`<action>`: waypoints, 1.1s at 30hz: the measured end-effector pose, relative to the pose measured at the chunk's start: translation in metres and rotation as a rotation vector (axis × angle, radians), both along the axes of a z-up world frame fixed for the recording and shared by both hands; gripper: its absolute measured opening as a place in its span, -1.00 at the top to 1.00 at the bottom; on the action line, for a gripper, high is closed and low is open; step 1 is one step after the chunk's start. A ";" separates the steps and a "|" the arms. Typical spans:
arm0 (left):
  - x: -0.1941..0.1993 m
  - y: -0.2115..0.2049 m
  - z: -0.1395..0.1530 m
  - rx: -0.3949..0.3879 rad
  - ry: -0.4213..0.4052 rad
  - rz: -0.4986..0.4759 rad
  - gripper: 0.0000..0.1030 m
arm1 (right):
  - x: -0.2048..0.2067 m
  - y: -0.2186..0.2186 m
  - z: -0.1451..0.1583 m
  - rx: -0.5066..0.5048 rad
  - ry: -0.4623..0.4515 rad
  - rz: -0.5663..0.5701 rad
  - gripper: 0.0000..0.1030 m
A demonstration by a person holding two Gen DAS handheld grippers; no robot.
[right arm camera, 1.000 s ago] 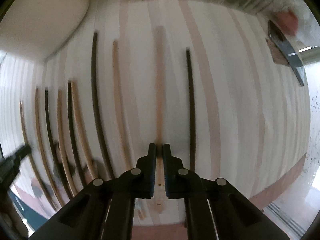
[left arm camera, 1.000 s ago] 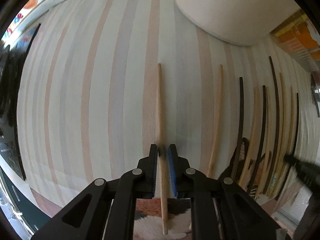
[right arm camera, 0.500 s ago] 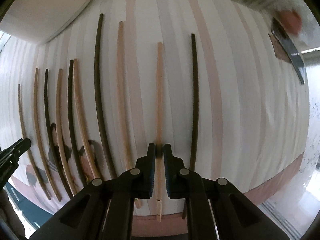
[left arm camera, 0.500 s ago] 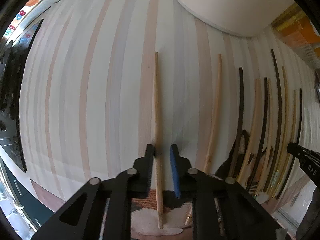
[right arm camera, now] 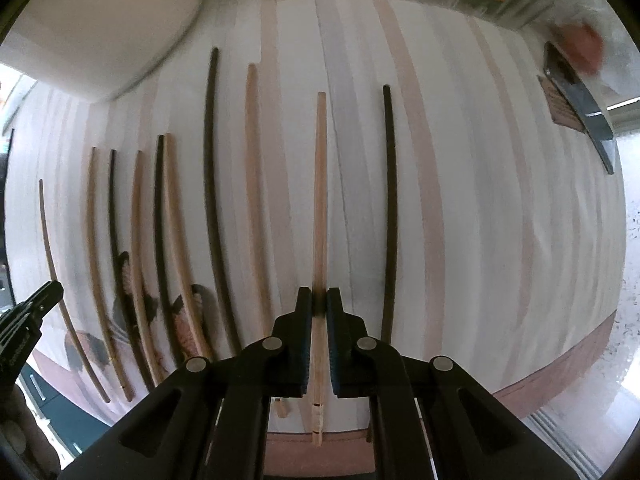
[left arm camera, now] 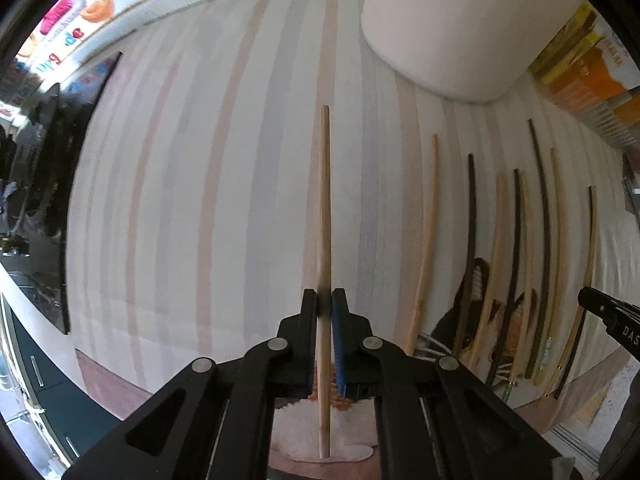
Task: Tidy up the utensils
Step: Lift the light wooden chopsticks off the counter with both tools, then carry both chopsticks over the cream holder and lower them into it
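Observation:
My left gripper [left arm camera: 324, 300] is shut on a light wooden chopstick [left arm camera: 325, 208] that points straight ahead above the striped cloth [left arm camera: 180, 200]. My right gripper [right arm camera: 319, 300] is shut on another light wooden chopstick [right arm camera: 319, 200], also pointing ahead. Several light and dark chopsticks lie in a row on the cloth: to the right in the left wrist view [left arm camera: 516, 248] and to the left in the right wrist view [right arm camera: 160, 240]. A single dark chopstick [right arm camera: 390, 208] lies just right of my right gripper.
A white rounded container [left arm camera: 452, 28] stands at the far side of the cloth; it also shows in the right wrist view [right arm camera: 100, 28]. Orange and yellow boxes [left arm camera: 588, 72] stand at the back right. A dark flat object [right arm camera: 580, 100] lies at the far right. A black tray [left arm camera: 52, 184] lies at the left.
My left gripper opened around its chopstick half a second ago and is now shut on it again, holding it higher. My right gripper still holds its chopstick, shifted slightly.

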State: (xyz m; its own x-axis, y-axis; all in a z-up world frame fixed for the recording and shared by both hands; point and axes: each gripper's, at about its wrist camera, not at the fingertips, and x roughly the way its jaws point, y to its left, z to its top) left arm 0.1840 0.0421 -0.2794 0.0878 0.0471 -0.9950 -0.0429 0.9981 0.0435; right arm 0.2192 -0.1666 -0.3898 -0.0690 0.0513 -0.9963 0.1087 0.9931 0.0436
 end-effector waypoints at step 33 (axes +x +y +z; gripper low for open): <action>0.105 0.000 0.263 -0.220 -0.614 0.035 0.91 | 0.042 0.057 0.348 0.246 -0.679 0.028 0.86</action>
